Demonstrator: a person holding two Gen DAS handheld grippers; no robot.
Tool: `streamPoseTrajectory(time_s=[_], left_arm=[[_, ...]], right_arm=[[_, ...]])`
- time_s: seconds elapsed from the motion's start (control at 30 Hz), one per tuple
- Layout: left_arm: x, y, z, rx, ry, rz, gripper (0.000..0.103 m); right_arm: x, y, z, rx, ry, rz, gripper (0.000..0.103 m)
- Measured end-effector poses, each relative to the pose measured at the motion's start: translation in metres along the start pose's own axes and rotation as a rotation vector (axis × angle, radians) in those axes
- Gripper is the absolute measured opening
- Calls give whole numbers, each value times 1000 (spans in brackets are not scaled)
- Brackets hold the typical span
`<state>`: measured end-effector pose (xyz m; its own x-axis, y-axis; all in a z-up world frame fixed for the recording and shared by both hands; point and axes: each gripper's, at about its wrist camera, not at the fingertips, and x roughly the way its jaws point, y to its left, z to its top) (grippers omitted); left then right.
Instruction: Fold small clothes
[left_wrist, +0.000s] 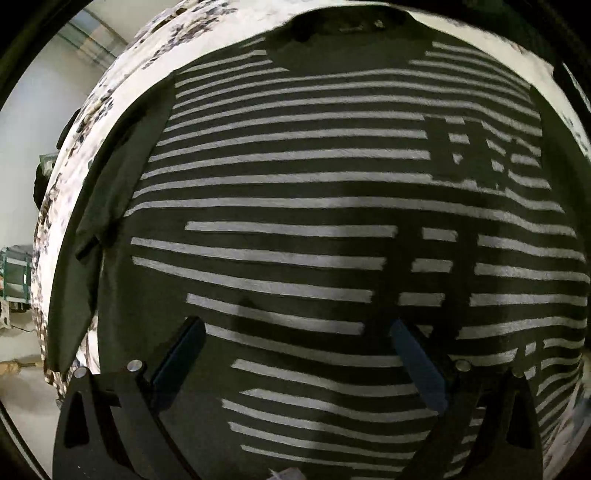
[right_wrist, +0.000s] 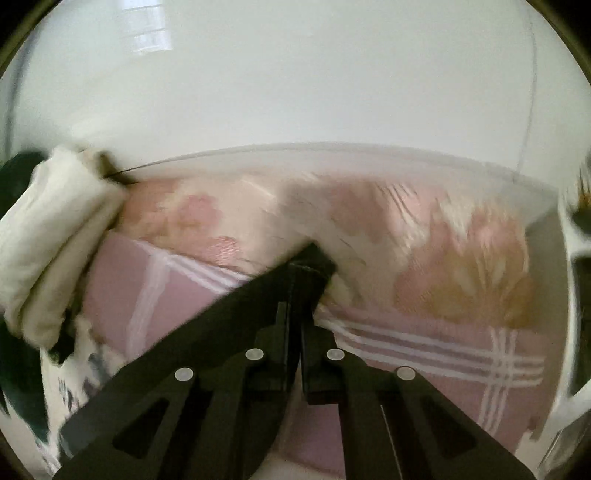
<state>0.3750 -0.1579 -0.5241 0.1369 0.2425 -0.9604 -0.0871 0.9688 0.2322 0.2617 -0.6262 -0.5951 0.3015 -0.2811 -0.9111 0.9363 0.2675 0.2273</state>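
A dark T-shirt with white stripes (left_wrist: 295, 192) lies spread flat on a floral-print bed sheet (left_wrist: 110, 92), collar at the far end, left sleeve at the left. My left gripper (left_wrist: 295, 332) is open, hovering over the shirt's lower part with nothing between its fingers (left_wrist: 181, 354). In the right wrist view my right gripper (right_wrist: 306, 266) is shut on nothing, its tips together, pointing at pink bedding; the view is blurred. A dark cloth edge (right_wrist: 14, 362) shows at the far left of that view.
A pink checked blanket (right_wrist: 424, 350) and a pink floral pillow (right_wrist: 424, 240) lie against a white wall (right_wrist: 295, 92). A folded white cloth bundle (right_wrist: 55, 240) sits at the left. A room floor with furniture (left_wrist: 14, 273) lies beyond the bed's left edge.
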Motion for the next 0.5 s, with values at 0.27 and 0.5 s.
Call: streamPoseTrajectory(time_s=[0.27,0.5], left_arm=[[3,73,-9,-59,-27,24,103],[13,173,-18,-143,-40,64,103]], right_arm=[[-115,138,-57,-393,-103,164,5],[-197,287,-207,-686,-80,378,5]])
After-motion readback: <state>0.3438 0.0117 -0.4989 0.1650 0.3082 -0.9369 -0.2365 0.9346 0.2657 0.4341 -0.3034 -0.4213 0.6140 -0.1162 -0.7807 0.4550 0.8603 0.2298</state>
